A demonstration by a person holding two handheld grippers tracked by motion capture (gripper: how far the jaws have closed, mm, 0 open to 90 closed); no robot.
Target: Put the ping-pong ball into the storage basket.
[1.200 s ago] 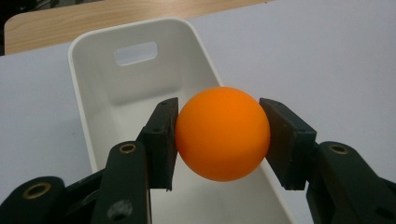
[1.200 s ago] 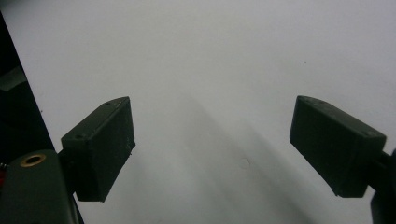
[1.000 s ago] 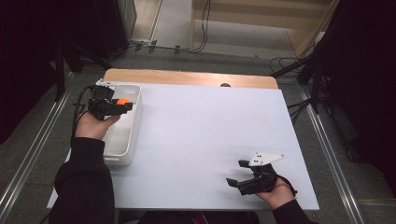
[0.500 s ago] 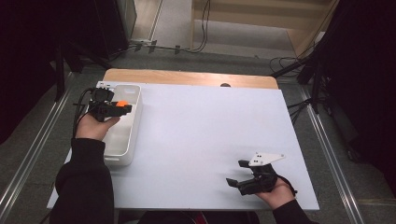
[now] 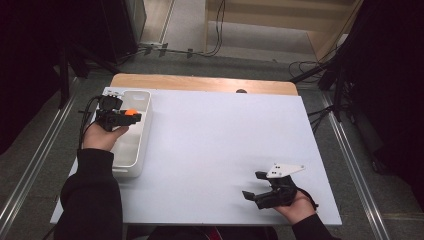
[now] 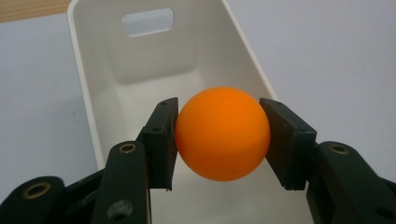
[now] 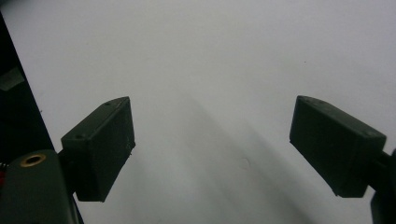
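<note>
An orange ball (image 6: 222, 133) is pinched between the two black jaws of my left gripper (image 6: 218, 140), held above the inside of a white bin (image 6: 154, 70). From above, the left gripper (image 5: 131, 116) hovers over the white bin (image 5: 142, 131) at the table's left side, with the orange ball (image 5: 130, 112) at its tip. My right gripper (image 5: 256, 186) rests near the front right of the white table (image 5: 225, 140), jaws spread wide with nothing between them. In the right gripper view the right gripper (image 7: 212, 149) stands open over the bare white surface.
The bin has a handle cut-out (image 6: 147, 21) in its far wall and looks empty inside. A wooden strip (image 5: 200, 83) runs along the table's far edge. Cables and dark stands lie on the floor beyond.
The left gripper with the ball has shifted slightly toward me over the bin. The right gripper has stayed where it was.
</note>
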